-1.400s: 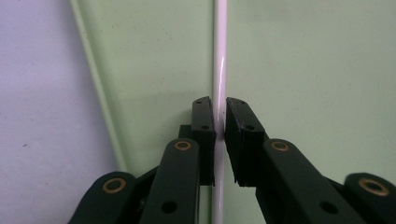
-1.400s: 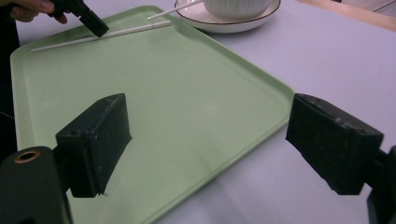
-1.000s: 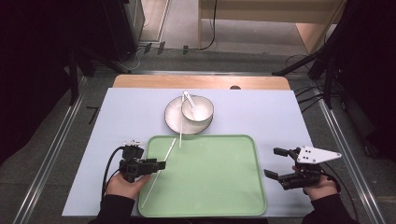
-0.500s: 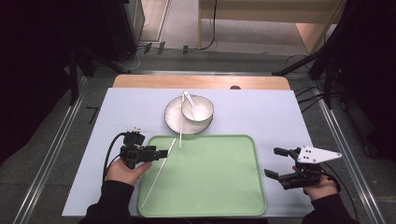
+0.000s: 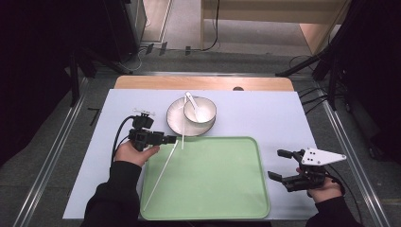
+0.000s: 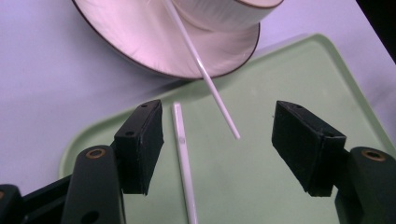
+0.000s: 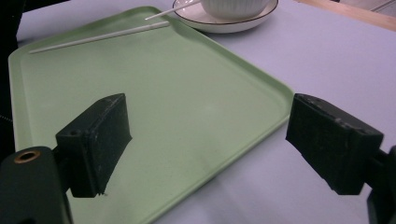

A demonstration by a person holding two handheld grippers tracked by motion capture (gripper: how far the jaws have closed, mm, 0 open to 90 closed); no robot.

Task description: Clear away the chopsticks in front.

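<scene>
Pale green plastic: a tray point(image 5: 213, 189) lay on the lavender-grey table point(image 5: 265, 113), toward the person's side. Behind its far edge sat a white plate point(image 5: 177, 122) with a dark rim, carrying a small ribbed white bowl point(image 5: 202, 109) with a white spoon point(image 5: 190, 100) leaning in it.

Two white chopsticks. One chopstick point(image 5: 161, 176) lay flat in the tray's left part, running diagonally from the near left corner toward the far edge. The other chopstick point(image 5: 182, 124) rested across the plate, its tip overhanging the tray's far rim; in the left gripper view that tip point(image 6: 224, 116) sat raised above the green surface, casting a shadow.

Left gripper point(image 5: 171, 140), held at the tray's far-left corner, pointed right. Jaws stood wide apart. In its own view the flat chopstick point(image 6: 183, 158) lay just inside one jaw, the overhanging tip between the two; neither touched a pad.

Right gripper point(image 5: 280, 164) was held off the tray's right edge over bare table, jaws likewise spread wide, nothing between them. A grey three-cornered plate point(image 5: 322, 156) sat on top of it.
</scene>
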